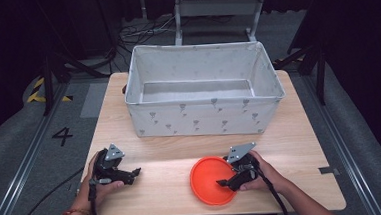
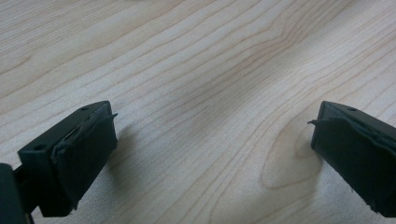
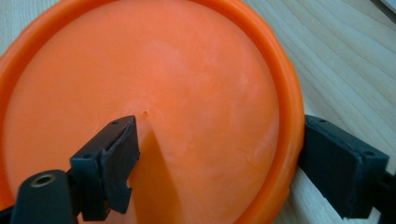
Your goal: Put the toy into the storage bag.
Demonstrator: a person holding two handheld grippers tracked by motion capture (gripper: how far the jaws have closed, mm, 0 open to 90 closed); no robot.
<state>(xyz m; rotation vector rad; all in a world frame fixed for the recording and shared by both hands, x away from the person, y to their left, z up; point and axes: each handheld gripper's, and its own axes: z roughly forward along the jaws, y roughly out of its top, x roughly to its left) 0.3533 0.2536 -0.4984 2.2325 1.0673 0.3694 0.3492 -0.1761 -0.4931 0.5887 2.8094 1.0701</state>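
- High view: a wood table fills the middle of the frame. A big grey box sits at its far side, in the upper middle.
- High view: an orange plate lies low in the frame, a bit right of the middle, near the table's front edge.
- High view: the right gripper reaches over the plate's right side. It covers part of the rim there. The jaws are too small and dark here to tell how wide they are.
- High view: the left gripper is at the lower left, low over the bare wood and well apart from the plate. Its jaws are hard to make out too.
- High view: both arms are cut off by the bottom edge. The room around the table is dark.
- Left gripper view: two black jaws rise from the lower corners, both cut off by the edges. They stand wide, with bare wood between them.
- Right gripper view: the plate fills most of the frame. Its top and left are cut off.
- Right gripper view: one jaw is over the plate's inside, at the lower left. The other is outside the rim, at the lower right. The rim is between them. The jaws stand wide, and I can't tell if the outer one touches the rim.
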